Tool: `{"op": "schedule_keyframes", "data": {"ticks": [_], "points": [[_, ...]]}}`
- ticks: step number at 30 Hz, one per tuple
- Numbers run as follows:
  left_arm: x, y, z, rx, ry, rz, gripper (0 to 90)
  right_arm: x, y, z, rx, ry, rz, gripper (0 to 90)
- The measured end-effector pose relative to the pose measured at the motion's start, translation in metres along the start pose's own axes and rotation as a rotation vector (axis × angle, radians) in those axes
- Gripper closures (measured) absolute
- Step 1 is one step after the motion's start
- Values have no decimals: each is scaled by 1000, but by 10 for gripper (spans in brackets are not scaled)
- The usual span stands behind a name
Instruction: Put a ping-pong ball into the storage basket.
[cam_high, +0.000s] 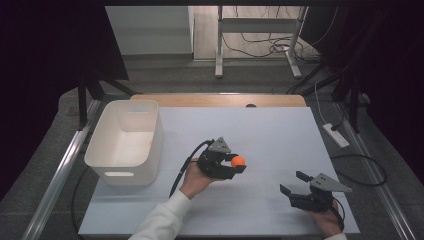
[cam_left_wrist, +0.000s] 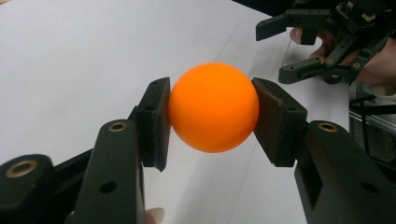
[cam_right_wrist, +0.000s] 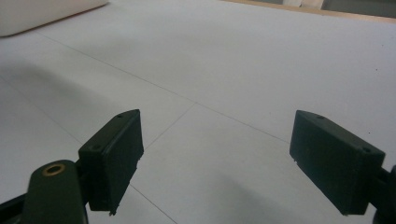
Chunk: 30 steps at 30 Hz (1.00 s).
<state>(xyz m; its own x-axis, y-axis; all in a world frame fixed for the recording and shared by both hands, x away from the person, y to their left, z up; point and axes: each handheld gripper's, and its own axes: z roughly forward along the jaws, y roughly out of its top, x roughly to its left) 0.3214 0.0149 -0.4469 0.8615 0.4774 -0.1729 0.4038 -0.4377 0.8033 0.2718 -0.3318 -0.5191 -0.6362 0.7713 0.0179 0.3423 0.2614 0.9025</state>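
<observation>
White sheeting covers our table (cam_high: 280, 135), with dark floor and cables beyond it. At the left of the frame we have a white bin (cam_high: 125, 142) standing open-topped, likely where we mean to drop things. Near the middle, our left hand-held gripper (cam_high: 236, 164) pinches an orange ball (cam_high: 238, 161) squarely between both pads, clear of the table surface, so it can be carried without rolling away. At the lower right, our right hand-held gripper (cam_high: 296, 183) rests low over the table with its jaws spread and nothing between them, kept out of the way.
</observation>
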Motion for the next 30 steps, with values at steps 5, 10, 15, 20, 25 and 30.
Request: {"op": "schedule_keyframes", "data": {"ticks": [5, 10, 15, 20, 25, 30], "points": [[2, 0, -5, -15, 4, -6, 504, 0, 0, 0, 0, 0, 1, 173], [3, 1, -10, -22, 10, -9, 504, 0, 0, 0, 0, -1, 2, 174], [5, 2, -16, -37, 21, -15, 504, 0, 0, 0, 0, 0, 1, 173], [6, 3, -21, -48, 28, -18, 504, 0, 0, 0, -1, -1, 1, 173], [7, 4, -25, -59, 33, -19, 504, 0, 0, 0, -1, -1, 0, 173], [8, 5, -30, -71, 38, -21, 504, 0, 0, 0, -1, -1, -2, 173]]}}
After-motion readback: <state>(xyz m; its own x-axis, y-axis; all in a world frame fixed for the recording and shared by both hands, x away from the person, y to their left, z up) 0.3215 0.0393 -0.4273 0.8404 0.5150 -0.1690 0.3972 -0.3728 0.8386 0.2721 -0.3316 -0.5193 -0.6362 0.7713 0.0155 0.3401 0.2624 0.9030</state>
